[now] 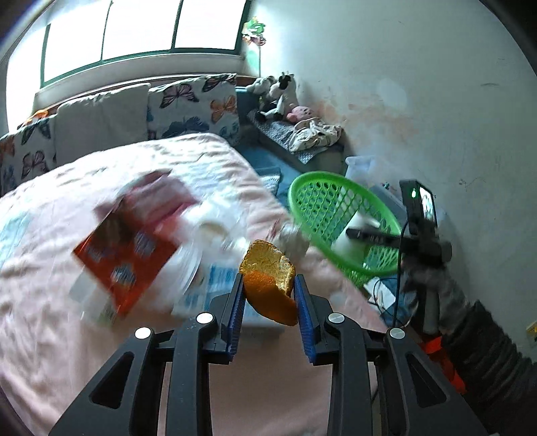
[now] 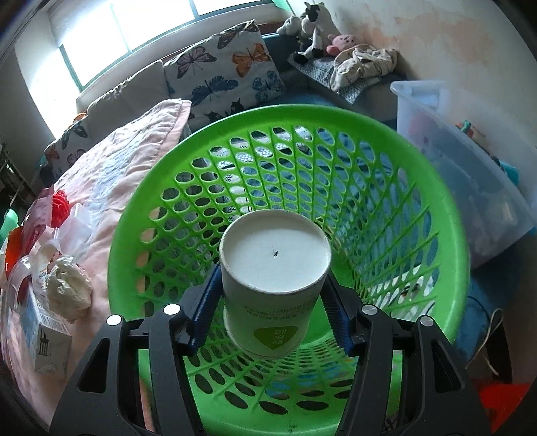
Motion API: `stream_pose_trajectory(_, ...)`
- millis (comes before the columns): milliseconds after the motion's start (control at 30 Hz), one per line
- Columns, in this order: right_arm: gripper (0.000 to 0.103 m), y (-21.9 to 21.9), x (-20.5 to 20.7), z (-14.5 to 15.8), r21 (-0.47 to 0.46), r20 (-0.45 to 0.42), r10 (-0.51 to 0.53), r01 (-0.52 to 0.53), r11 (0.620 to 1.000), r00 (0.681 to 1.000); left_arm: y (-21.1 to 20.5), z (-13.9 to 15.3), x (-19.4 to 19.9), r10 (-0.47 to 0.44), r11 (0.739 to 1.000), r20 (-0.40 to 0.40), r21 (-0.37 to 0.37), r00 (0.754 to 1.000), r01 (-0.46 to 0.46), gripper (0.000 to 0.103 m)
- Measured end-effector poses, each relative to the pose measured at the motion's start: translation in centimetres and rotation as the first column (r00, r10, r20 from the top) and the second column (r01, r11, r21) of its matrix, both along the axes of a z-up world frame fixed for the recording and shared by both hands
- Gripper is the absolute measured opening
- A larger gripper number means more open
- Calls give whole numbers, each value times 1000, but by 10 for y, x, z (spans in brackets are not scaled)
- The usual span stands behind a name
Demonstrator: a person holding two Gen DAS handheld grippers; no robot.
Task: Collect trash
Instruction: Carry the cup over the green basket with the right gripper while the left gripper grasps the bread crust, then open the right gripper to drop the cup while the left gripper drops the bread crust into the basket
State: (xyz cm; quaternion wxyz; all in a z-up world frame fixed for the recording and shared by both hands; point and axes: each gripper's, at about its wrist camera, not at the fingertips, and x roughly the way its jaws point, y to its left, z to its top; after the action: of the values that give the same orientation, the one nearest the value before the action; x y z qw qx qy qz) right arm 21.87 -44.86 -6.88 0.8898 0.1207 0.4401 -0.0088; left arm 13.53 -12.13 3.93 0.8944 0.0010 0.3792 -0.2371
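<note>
Room: bedroom with a bright window [image 1: 141,30] above a bed [image 1: 50,335] covered in a pink quilt; butterfly-print pillows [image 1: 198,104] stand against the sill.
Corner: plush toys [image 1: 280,95] and a crumpled cloth [image 1: 313,134] lie on a low bench by the white wall.
Basket: green lattice basket [image 2: 402,208], tilted, set at the quilt's edge, just beside a clear plastic bin [image 2: 453,161].
Left gripper: left gripper [image 1: 270,285] above the quilt, its blue pads clamped on an orange peel [image 1: 268,278], one pad on each side.
Peel: curled, pale pith facing up, orange skin below, held clear of the quilt.
Right gripper: right gripper [image 2: 273,295] reaching into the basket's mouth with a white paper cup [image 2: 273,275] between its pads; the cup sits upside down, base toward the camera, a green heart mark on its side. Both pads lie against the cup's wall; whether they press is hard to tell.
Trash on quilt: an orange-red packet [image 1: 124,255] and a white and blue carton [image 2: 43,338], blurred in the left view; a crumpled pale wad [image 2: 68,286] lies just beside the carton.
Other view of right gripper: from the left camera it shows as a dark bar with the cup inside the basket.
</note>
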Motion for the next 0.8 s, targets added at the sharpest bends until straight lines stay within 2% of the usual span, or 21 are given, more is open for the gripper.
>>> stream_pose_trajectory(200,64,-4,-6,3,-10,17,5,-5,1000,1000,-38,9,39,-42,999,7,19,999,42,29)
stream_pose_trajectory(400,68,-16,-34,23,-3,86,-11,11,1000,996,-87,8,71,-112,993,-4,42,994,112,29)
stream_pose_trajectory(633,70,-31,-69,38,-4,149,-57,58,998,987,-144,-10,88,-195,977,-70,71,978,200,29)
stream_pose_trajectory(800,71,-39,-85,38,-1,159,-80,81,997,984,-176,-26,93,-232,965,-104,98,967,242,29)
